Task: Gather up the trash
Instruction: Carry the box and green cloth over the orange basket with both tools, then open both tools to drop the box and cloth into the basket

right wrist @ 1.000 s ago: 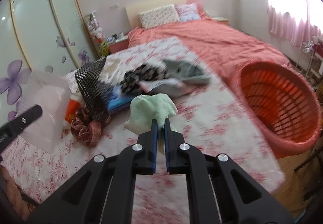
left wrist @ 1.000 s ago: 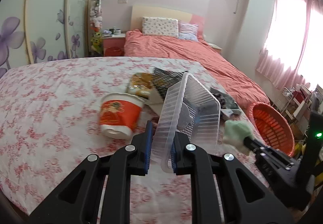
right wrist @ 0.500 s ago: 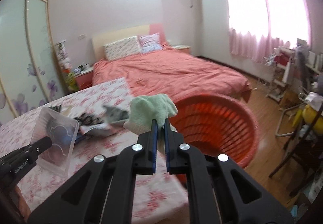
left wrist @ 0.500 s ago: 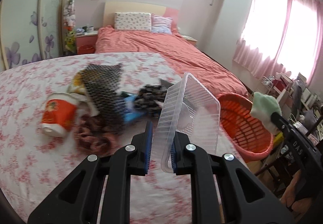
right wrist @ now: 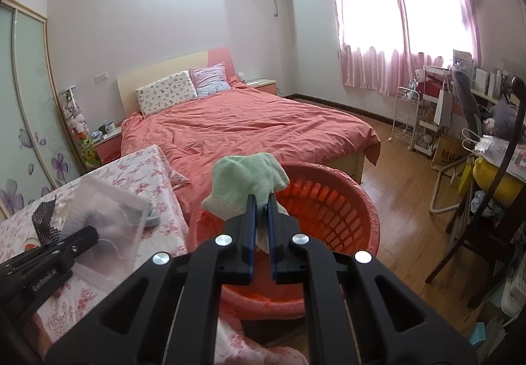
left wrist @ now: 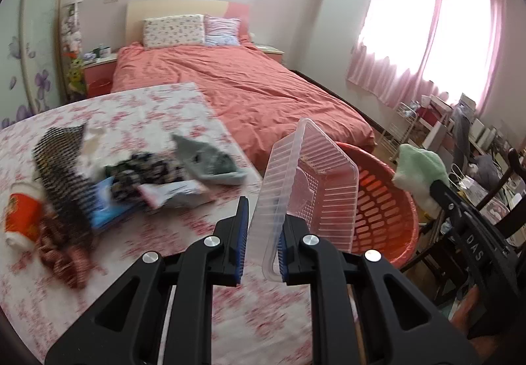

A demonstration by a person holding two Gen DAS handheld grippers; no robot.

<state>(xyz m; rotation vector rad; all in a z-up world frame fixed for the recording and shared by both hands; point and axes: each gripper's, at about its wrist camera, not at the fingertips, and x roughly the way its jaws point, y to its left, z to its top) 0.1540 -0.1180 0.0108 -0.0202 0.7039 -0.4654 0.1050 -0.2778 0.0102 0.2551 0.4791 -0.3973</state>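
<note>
My left gripper (left wrist: 262, 227) is shut on a clear ribbed plastic tray (left wrist: 305, 187), held upright at the table's right edge beside the orange basket (left wrist: 384, 204). My right gripper (right wrist: 259, 200) is shut on a pale green cloth (right wrist: 246, 181) and holds it over the orange basket (right wrist: 332, 200). The cloth also shows in the left wrist view (left wrist: 417, 168), and the tray in the right wrist view (right wrist: 105, 220). More trash lies on the floral table (left wrist: 164, 115): a red cup (left wrist: 21, 217), black mesh (left wrist: 62, 168), wrappers (left wrist: 171, 191).
A bed with a salmon cover (right wrist: 250, 125) stands behind the table and basket. A chair and cluttered shelves (right wrist: 486, 168) stand at the right on the wooden floor (right wrist: 401, 187). A nightstand (left wrist: 98, 69) stands by the wardrobe.
Both grippers have swung right from the trash pile to the basket. The cloth now hangs over the basket and the tray stands next to it.
</note>
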